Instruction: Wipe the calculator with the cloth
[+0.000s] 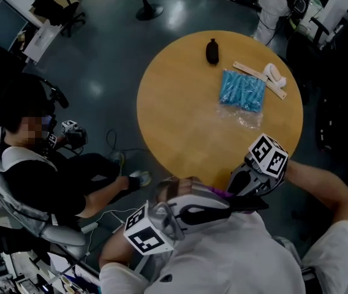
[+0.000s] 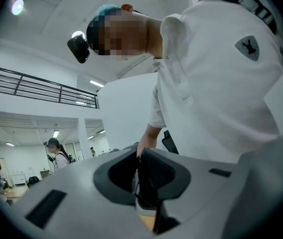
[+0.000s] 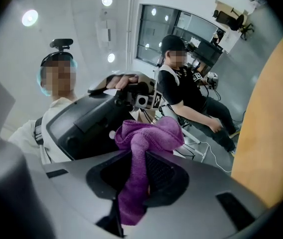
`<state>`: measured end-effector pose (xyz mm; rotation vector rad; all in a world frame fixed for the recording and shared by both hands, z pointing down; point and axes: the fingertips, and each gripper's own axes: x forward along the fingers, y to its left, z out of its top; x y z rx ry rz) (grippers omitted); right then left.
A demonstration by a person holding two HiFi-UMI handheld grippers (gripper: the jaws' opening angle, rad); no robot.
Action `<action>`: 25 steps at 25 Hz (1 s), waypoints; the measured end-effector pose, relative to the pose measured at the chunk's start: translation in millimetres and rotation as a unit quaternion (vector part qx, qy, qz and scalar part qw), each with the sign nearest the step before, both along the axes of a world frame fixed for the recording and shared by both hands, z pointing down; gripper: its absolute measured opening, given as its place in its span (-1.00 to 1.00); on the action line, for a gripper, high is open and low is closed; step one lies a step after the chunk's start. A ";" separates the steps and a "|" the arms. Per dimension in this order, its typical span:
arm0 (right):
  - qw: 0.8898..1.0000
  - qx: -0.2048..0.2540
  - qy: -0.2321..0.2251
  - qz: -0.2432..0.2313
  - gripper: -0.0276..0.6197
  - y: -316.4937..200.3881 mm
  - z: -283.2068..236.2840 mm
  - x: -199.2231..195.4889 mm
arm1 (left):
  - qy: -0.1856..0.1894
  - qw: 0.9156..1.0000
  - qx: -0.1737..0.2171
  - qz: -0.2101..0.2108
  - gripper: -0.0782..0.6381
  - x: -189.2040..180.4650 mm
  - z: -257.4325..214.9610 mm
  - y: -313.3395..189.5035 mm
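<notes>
A: The cloth is pinched tight in the right gripper, with the fingers closed on it and a bunch standing just ahead of them.
B: The calculator is gripped edge-on by the left gripper, fingers nearly together. It's held clear of the tabletop, beside the cloth.

Round table with blue packet

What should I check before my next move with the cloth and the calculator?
1. Purple cloth held: ok, pinched between the jaws of the right gripper.
2. Calculator found: cannot tell, none plainly shows on the table.
3. Left gripper, load: cannot tell, jaws nearly together on a thin pale thing, unidentified.
4. Grippers' place: ok, both close to the body at the table's near edge.
</notes>
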<state>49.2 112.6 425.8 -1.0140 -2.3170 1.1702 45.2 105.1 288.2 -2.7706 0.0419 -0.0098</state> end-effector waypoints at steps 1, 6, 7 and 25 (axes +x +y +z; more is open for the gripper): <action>1.000 0.007 0.004 -0.004 -0.66 2.3 3.8 -1.2 | 0.003 1.000 -0.001 -0.002 -0.66 -2.8 -2.8 -1.2; 0.997 0.047 0.035 -0.043 -0.66 20.6 29.4 0.4 | 0.016 1.000 0.009 -0.011 -0.66 -10.3 -11.4 1.6; 0.996 0.057 0.042 -0.050 -0.66 23.4 35.9 3.4 | 0.020 1.000 0.013 -0.015 -0.66 -11.5 -13.3 1.4; 0.981 0.109 -0.083 0.138 -0.66 -73.9 -65.6 21.4 | -0.013 0.999 0.027 -0.040 -0.66 -18.6 16.7 -5.8</action>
